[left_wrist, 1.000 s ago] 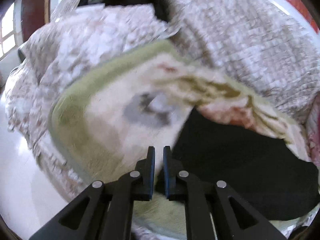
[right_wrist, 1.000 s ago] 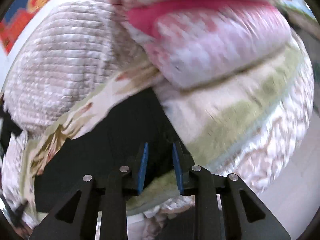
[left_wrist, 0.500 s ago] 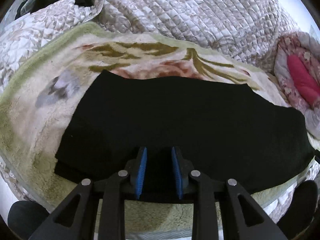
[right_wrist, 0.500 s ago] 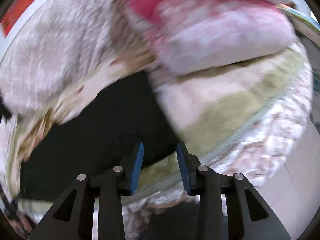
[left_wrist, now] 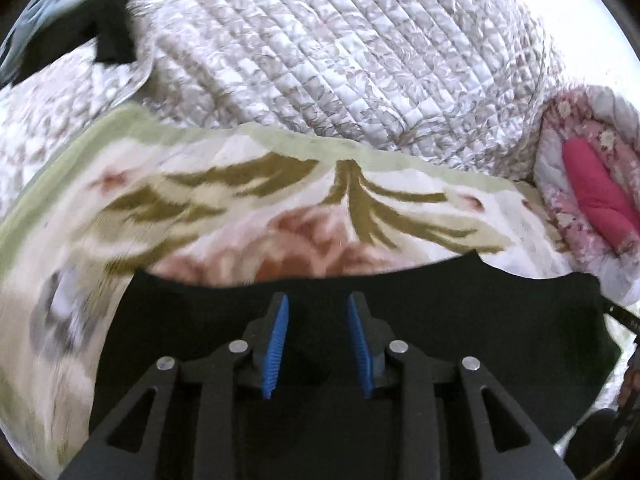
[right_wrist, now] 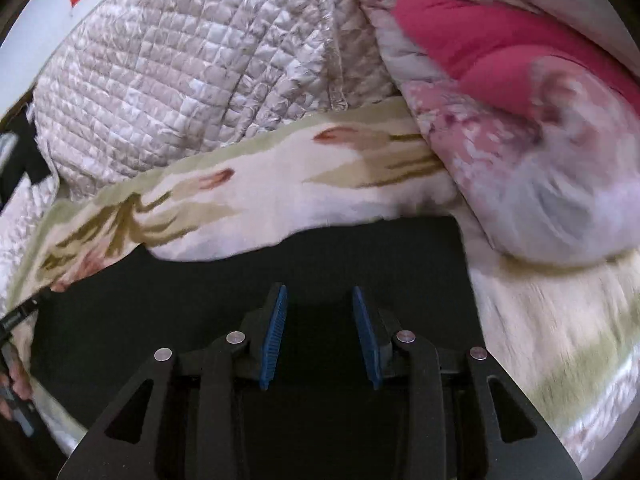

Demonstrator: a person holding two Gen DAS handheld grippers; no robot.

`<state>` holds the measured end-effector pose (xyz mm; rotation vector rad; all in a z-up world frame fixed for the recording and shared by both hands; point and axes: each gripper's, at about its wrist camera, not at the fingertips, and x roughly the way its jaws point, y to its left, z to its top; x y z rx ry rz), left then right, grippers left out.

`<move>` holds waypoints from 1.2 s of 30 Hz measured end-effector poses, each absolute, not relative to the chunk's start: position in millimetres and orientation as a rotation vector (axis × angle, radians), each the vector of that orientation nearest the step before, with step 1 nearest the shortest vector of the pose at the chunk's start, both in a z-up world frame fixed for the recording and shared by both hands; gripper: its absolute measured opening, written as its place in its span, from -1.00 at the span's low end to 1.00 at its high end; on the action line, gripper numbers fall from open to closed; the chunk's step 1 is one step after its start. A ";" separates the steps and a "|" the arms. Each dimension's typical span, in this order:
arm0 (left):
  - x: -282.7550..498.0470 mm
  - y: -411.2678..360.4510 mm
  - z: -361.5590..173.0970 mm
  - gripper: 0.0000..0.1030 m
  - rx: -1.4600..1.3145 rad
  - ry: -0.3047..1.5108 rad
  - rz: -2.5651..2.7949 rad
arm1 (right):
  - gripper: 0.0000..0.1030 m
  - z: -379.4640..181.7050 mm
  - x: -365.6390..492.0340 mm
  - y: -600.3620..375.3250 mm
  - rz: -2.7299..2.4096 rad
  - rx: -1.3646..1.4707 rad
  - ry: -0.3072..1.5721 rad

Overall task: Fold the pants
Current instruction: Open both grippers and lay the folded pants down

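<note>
The black pants (left_wrist: 460,312) lie flat in a wide folded band on a floral fleece blanket (left_wrist: 280,200). My left gripper (left_wrist: 317,300) hovers over the band's near middle. Its jaws are opening and the blue pads stand apart, with nothing pinched between them. In the right wrist view the pants (right_wrist: 180,292) fill the lower middle. My right gripper (right_wrist: 319,292) is above them near their right end, open, with only flat cloth under the gap. The near edge of the pants is hidden behind both grippers.
A quilted beige bedspread (left_wrist: 340,60) bunches up behind the blanket (right_wrist: 280,184). A pink flowered duvet (right_wrist: 520,128) crowds the pants' right end. A hand (right_wrist: 16,376) with the other gripper shows at the left edge. Dark clothing (left_wrist: 108,36) lies far left.
The left jaws went from almost shut to well apart, and the left gripper swung right from the blanket's corner to above the pants. The right jaws widened as the gripper shifted left over the pants.
</note>
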<state>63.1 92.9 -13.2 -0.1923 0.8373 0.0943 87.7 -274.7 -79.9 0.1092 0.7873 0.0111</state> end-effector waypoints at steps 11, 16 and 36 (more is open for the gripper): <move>72.1 155.5 -54.4 -0.29 -0.276 0.887 0.290 | -0.33 -75.6 89.7 -295.5 -0.015 0.156 0.713; 70.5 167.8 -58.7 -0.30 -0.285 0.890 0.302 | -0.12 -94.9 114.6 -323.8 -0.127 0.168 0.805; -25.6 114.3 -16.8 -0.30 -0.216 0.838 0.149 | 0.03 -83.0 -8.6 -219.3 0.150 0.040 0.802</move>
